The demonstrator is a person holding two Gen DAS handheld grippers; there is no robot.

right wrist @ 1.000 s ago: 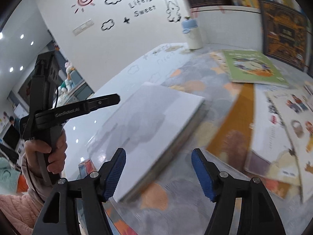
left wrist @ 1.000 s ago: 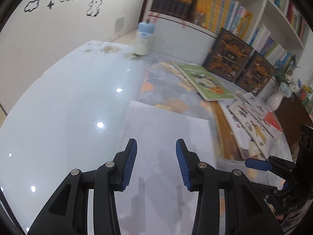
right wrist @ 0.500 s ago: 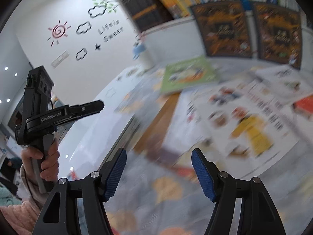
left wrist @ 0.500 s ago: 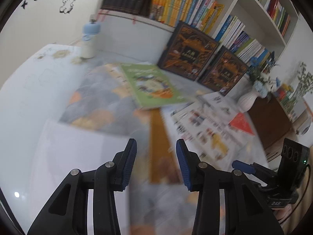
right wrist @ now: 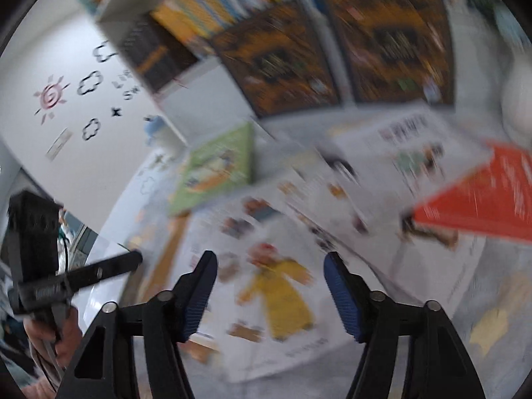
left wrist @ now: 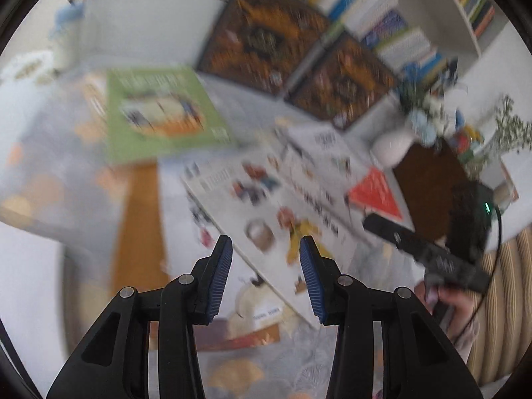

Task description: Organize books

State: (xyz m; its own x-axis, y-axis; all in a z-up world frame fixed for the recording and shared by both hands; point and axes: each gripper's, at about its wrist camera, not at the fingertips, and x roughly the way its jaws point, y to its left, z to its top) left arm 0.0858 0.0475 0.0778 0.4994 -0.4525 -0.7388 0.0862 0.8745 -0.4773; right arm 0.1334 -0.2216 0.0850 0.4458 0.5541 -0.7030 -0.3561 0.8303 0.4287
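Observation:
Both views are motion-blurred. Several flat picture books lie spread on the table: a green book (left wrist: 159, 113) (right wrist: 216, 169), a white book with a yellow figure (left wrist: 276, 219) (right wrist: 276, 279), a red book (left wrist: 375, 193) (right wrist: 482, 202) and an orange-spined book (left wrist: 139, 219). My left gripper (left wrist: 264, 259) is open and empty, just above the white book's near edge. My right gripper (right wrist: 271, 282) is open and empty, low over the same white book. Each gripper shows in the other's view, the right one (left wrist: 432, 252) and the left one (right wrist: 66, 279).
Two dark ornate books (left wrist: 262, 36) (left wrist: 339, 86) lean upright against the bookshelf (left wrist: 382, 16) at the back. A white vase with flowers (left wrist: 395, 146) stands at the right, a pale bottle (left wrist: 66, 33) at the far left. A white board (left wrist: 26, 282) lies at the left.
Both grippers have swung right, away from the white board and over the spread picture books. Both have stayed open and empty.

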